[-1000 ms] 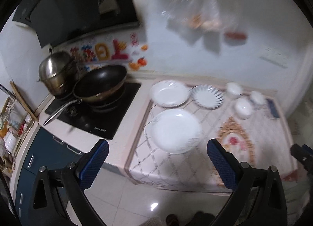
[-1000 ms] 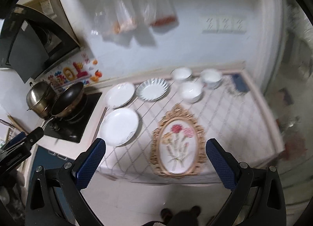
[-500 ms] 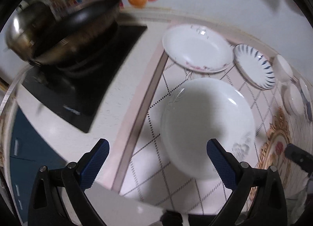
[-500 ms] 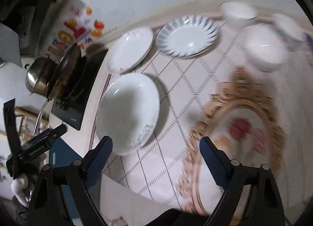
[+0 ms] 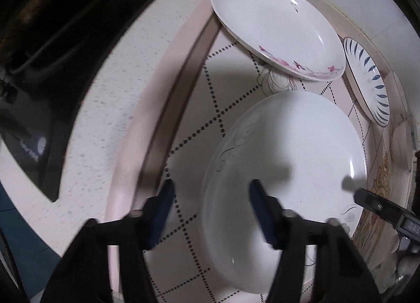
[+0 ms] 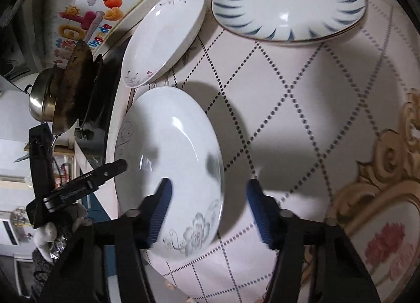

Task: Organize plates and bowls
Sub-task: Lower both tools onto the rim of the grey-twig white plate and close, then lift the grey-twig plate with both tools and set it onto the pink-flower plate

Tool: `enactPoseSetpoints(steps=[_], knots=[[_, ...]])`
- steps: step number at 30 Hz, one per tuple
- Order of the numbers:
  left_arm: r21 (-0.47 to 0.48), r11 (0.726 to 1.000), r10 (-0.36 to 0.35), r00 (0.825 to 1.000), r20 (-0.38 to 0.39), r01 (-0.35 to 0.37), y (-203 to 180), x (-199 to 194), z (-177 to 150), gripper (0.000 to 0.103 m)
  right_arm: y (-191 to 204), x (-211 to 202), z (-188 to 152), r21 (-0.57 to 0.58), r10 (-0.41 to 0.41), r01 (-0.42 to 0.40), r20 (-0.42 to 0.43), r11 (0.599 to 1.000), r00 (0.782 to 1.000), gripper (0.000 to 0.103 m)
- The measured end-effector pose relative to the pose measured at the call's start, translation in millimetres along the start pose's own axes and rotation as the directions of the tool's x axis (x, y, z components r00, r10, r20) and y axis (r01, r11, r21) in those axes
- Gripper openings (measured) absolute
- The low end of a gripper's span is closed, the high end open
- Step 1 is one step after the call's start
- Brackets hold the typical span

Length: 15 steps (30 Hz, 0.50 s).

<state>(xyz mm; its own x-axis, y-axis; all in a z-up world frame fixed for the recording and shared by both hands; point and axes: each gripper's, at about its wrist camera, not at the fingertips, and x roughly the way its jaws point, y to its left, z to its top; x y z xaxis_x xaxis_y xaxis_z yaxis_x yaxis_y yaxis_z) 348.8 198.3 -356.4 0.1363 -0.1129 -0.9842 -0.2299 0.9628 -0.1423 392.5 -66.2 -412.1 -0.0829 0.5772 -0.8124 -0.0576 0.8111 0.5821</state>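
Left wrist view: black cooktop (image 5: pixel 39 108) far left on the speckled desk (image 5: pixel 110 87). Pink diamond-pattern mat (image 5: pixel 210 98) starts right of it. Left gripper (image 5: pixel 211 208) released, fingers spread, straddling the left rim of the large white plate (image 5: pixel 288 150): left finger over the mat, right finger over the plate's inside. Not clamped on the rim. Plate lies flat on the mat, grey scroll print on its rim. Behind it, pink-flower plate (image 5: pixel 275 24), near but apart. Right of that, blue-striped plate (image 5: pixel 367 82), edge-on. Bowls at far right edge, too distorted to count. Other gripper's tip pokes in at right, over the plate's right rim.

Right wrist view: steel pot (image 6: pixel 42 103) and dark wok (image 6: pixel 73 85) far left. Large white plate (image 6: pixel 170 156) centre-left, pink-flower plate (image 6: pixel 165 32) behind it, blue-striped plate (image 6: pixel 288 1) top right. Right gripper (image 6: pixel 208 208) released, straddling the plate's right rim: left finger over the plate, right finger over the mat (image 6: pixel 288 108). Not gripping. Gold-framed flower print (image 6: pixel 380 198) on mat, far right.
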Motion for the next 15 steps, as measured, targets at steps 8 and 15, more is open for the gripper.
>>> enactPoseSetpoints(steps=[8,15], knots=[[0.043,0.999,0.007,1.0,0.018,-0.008,-12,-9,-9,0.033,8,20,8,-0.05,-0.033,0.033,-0.007,0.998,0.999,0.016],[0.06,0.998,-0.006,1.0,0.025,0.004,-27,-28,-18,0.033,2,14,3,-0.034,-0.036,0.036,-0.017,0.999,0.999,0.017]])
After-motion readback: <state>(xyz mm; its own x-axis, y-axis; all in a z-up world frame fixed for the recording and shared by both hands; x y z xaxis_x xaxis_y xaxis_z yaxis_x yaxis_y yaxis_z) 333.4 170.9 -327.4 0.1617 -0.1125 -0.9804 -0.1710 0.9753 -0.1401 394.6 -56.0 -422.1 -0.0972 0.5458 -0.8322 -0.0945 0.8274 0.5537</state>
